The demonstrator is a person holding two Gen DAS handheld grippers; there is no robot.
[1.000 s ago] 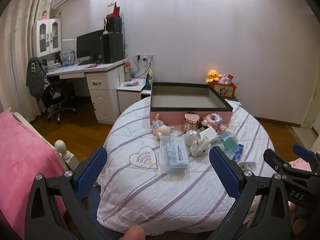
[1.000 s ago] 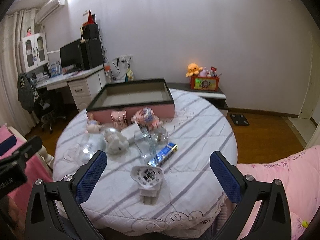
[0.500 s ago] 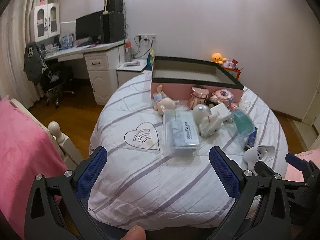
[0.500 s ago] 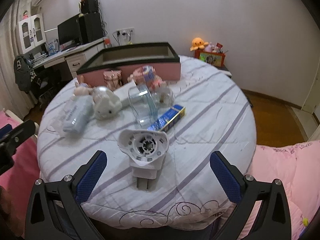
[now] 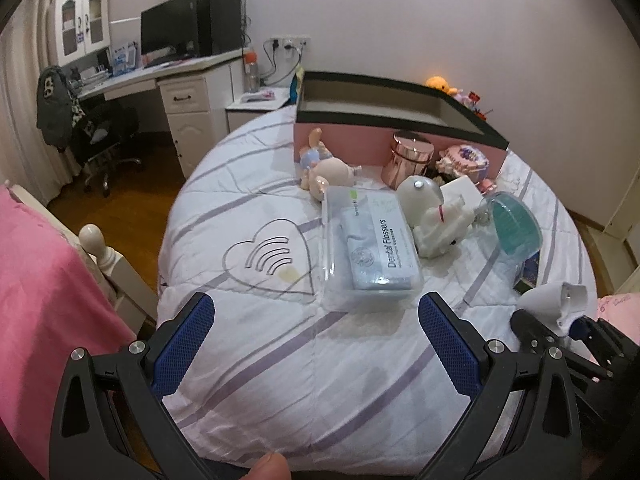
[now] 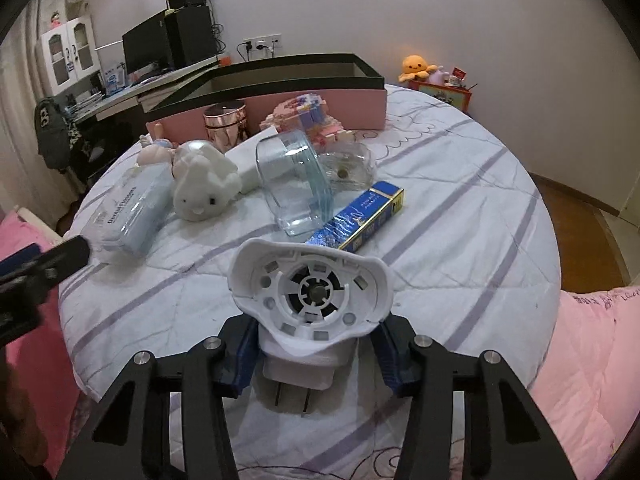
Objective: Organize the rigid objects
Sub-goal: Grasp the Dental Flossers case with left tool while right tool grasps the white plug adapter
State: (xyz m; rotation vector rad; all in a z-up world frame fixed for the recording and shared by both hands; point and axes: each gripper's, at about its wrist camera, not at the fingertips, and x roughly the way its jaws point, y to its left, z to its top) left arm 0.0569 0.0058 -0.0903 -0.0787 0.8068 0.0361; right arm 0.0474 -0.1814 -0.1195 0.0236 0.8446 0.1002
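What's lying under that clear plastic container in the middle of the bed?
The clear plastic container rests partly on a blue box, whose near end pokes out beside it, on the striped quilt. How far the box runs beneath is hidden.

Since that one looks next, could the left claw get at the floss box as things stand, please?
Probably yes: the left claw is open and empty, and bare quilt lies between it and the floss box.

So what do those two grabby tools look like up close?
Both look alike. The left tool has two black plastic arms with triangle-shaped cutouts, shiny silver bolts, and blue bumpy pads on the inner sides of its fingers. The right tool has the same black frame, silver bolts and blue pads. No cables show.
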